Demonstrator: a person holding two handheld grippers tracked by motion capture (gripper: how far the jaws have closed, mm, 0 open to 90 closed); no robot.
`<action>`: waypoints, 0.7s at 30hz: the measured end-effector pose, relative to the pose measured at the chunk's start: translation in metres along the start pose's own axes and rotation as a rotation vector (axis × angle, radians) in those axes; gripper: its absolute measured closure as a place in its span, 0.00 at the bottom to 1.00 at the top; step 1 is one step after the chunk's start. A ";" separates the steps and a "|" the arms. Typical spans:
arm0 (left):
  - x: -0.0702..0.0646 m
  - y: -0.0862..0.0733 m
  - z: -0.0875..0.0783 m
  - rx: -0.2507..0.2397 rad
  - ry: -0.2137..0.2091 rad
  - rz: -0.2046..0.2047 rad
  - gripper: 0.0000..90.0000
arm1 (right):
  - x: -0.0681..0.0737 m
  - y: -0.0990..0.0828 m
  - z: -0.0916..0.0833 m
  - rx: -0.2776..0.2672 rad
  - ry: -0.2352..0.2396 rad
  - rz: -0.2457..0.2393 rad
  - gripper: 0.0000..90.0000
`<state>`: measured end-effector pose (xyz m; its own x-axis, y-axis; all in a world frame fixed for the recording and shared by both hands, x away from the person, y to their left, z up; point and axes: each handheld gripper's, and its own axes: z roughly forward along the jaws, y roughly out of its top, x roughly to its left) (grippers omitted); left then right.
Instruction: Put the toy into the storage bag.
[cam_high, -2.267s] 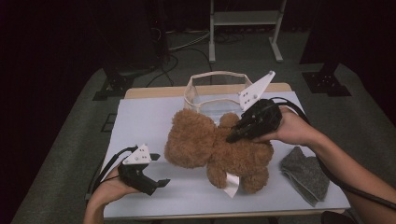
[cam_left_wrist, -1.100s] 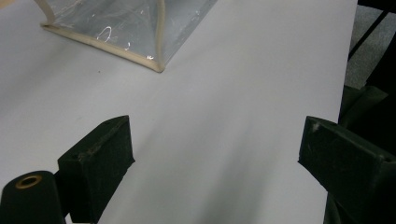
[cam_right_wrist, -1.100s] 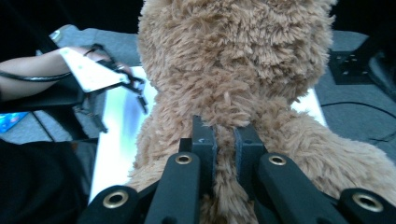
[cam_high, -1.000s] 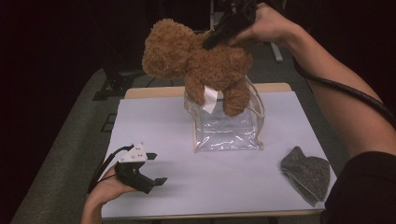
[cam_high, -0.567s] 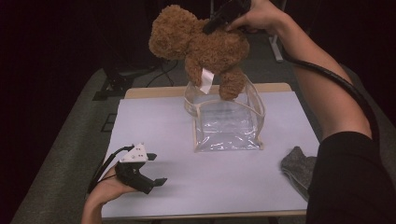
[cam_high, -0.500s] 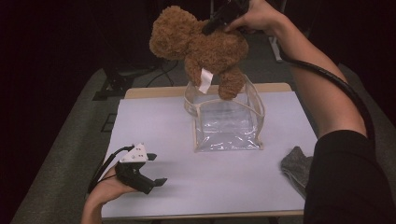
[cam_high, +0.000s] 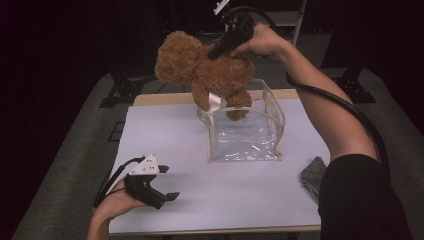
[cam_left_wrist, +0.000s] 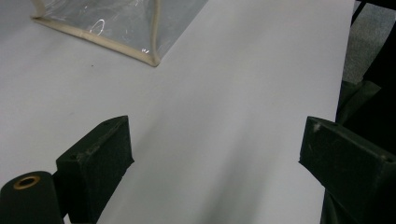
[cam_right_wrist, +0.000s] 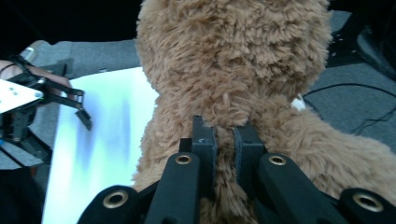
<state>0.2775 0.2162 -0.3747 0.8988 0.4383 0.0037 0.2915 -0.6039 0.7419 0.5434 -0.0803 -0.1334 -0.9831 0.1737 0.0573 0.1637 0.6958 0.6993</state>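
- while your right gripper (cam_high: 216, 51) hangs above the far side of the bench (cam_high: 250, 200), its jaws are pinched nearly together on the fur at the back of the teddy bear (cam_high: 205, 72), near the neck; the right gripper view shows a thin tuft of brown plush squeezed between the two black pads.
- the teddy bear is off the bench, carried by that pinch alone. its head points to the left of the high view, its body tilts, and its legs hang down.
- one foot of the bear dips inside the open top of the clear bag (cam_high: 245, 132); the other leg sits at the near-left rim, where a white tag (cam_high: 215, 102) dangles. whether the foot touches the bag wall cannot be told.
- the clear bag stands upright on the far middle of the white bench, mouth up, with cream piping along its edges.
- your left gripper (cam_high: 167, 182) rests at the near-left corner of the bench, well apart from the bag. its jaws stand wide apart with nothing but bare bench surface between them, as the left gripper view shows.
- a grey cloth (cam_high: 314, 175) lies at the near-right edge of the bench, partly hidden by your right sleeve.
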 end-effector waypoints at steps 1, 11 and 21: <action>0.000 0.000 0.000 0.000 0.000 0.002 0.09 | 0.003 -0.002 0.001 -0.008 0.001 0.004 0.91; -0.004 0.003 0.003 0.005 -0.012 0.016 0.09 | 0.021 -0.032 0.001 -0.065 0.027 0.050 0.91; -0.004 0.004 0.006 0.020 -0.019 0.026 0.09 | 0.008 -0.074 -0.003 -0.080 0.008 0.117 0.92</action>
<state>0.2769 0.2081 -0.3755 0.9122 0.4097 0.0099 0.2743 -0.6283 0.7280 0.5230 -0.1325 -0.1821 -0.9583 0.2451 0.1472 0.2708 0.6128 0.7424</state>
